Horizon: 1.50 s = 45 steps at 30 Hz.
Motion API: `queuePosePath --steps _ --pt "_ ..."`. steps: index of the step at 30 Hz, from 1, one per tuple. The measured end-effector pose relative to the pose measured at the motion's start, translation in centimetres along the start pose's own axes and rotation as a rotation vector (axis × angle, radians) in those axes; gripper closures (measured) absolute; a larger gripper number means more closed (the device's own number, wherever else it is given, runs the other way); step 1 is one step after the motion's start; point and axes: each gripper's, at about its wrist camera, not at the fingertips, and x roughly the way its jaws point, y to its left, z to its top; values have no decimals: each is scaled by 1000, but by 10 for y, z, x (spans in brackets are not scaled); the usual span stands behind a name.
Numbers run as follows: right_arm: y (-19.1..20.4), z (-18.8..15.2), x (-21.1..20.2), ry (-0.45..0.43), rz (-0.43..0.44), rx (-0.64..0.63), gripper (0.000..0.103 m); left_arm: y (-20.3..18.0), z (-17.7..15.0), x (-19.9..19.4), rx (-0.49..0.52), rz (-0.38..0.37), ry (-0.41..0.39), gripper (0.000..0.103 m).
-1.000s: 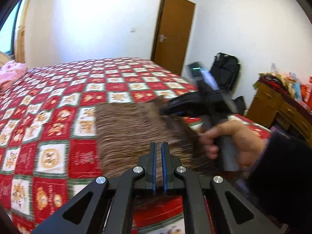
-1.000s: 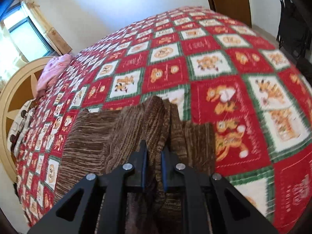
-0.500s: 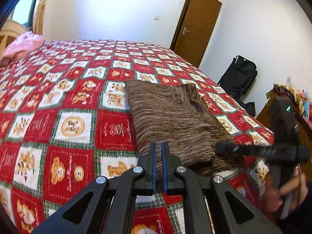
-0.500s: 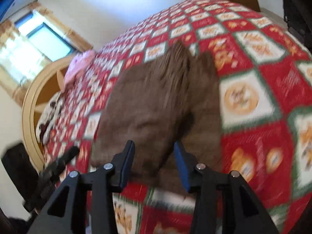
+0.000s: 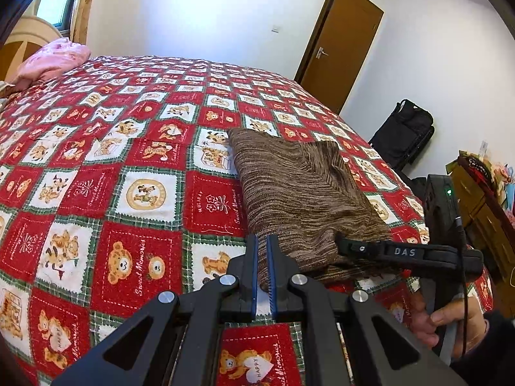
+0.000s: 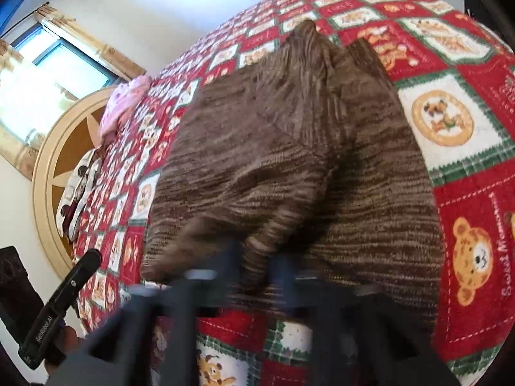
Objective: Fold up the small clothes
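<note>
**Folded brown knit on the bed, one gripper at each near corner**

The bed [image 5: 96, 167] fills both views, covered by a red, white and green patchwork quilt printed with teddy bears. A pink bundle [image 5: 54, 61] lies at its far left end, near the rounded headboard [image 6: 48, 160]. Beyond the bed stand a brown door [image 5: 341, 45] and a black bag [image 5: 402, 132] against the white wall.

The brown knit garment [image 5: 299, 193] lies folded in a rough rectangle near the bed's near edge.

The left gripper [image 5: 262, 270] has its fingers clenched almost together, with only a thin gap, at the garment's near left corner; whether any cloth is pinched I cannot tell. The right gripper [image 6: 257, 267] is blurred, its fingers parted, straddling a raised fold at the garment's near edge.
</note>
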Motion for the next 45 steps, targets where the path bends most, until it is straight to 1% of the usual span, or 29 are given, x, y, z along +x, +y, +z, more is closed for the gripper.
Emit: queuePosePath --steps 3,6,10,13,15,17,19,21,22,23,24,25,26,27,28,29,31,32,34,35,37,38,39,40,41,42,43,44,45 --pt "4 7 -17 -8 -13 -46 91 0 2 -3 14 11 -8 98" --pt "14 15 -46 -37 -71 -137 91 0 6 0 16 7 -6 98" --pt "17 21 -74 -27 -140 -211 91 -8 12 7 59 15 -8 98" --pt "9 15 -71 32 -189 -228 91 -17 15 15 89 7 3 98" --pt "1 6 -55 83 -230 -233 91 -23 16 23 105 2 15 98" --pt "-7 0 -44 97 -266 -243 90 -27 16 32 115 -3 37 98" --pt "-12 -2 -41 108 -272 -242 84 -30 15 36 130 -2 57 98" --pt "-11 2 -50 98 -254 -241 78 -31 14 38 154 -1 58 98" --pt "-7 6 -61 69 -255 -260 75 -31 14 38 157 1 56 98" --pt "-3 11 -74 17 -272 -284 64 -29 16 40 155 2 53 98" --pt "1 17 -83 -32 -286 -301 50 -29 18 42 151 2 52 98" --pt "4 25 -94 -93 -293 -315 45 -30 20 44 149 2 49 98" --pt "6 33 -99 -131 -290 -318 38 -32 23 48 147 3 46 98" --pt "6 45 -102 -168 -283 -309 37 -34 26 51 147 4 44 98" --pt "7 55 -100 -180 -277 -297 37 -36 29 54 142 8 39 98" --pt "6 70 -90 -177 -268 -280 38 -39 32 57 128 11 33 98" --pt "4 92 -69 -167 -252 -253 43 -43 36 62 111 2 26 98" --pt "1 102 -58 -159 -255 -241 45 -45 39 67 100 16 22 98" --pt "0 119 -32 -154 -311 -230 45 -45 42 76 73 35 22 98" --pt "-1 127 -15 -149 -361 -231 45 -43 43 84 53 43 37 98" --pt "-2 134 6 -112 -396 -246 45 -40 42 95 38 61 64 98" --pt "-6 137 16 -80 -401 -246 54 -38 40 99 31 65 73 98" --pt "-11 137 25 -46 -413 -235 71 -35 37 103 28 71 77 98" --pt "-13 136 28 -39 -398 -222 77 -33 35 105 25 82 78 98" --pt "-13 136 26 -60 -383 -216 83 -27 33 107 8 101 78 97" --pt "-11 134 22 -81 -389 -229 88 -23 32 108 -14 103 76 97" --pt "-7 133 17 -106 -404 -243 89 -18 31 107 -43 102 69 97" --pt "-4 131 10 -146 -425 -245 90 -12 29 107 -80 132 63 97" --pt "-4 129 1 -193 -447 -238 91 -9 28 109 -91 169 71 97"
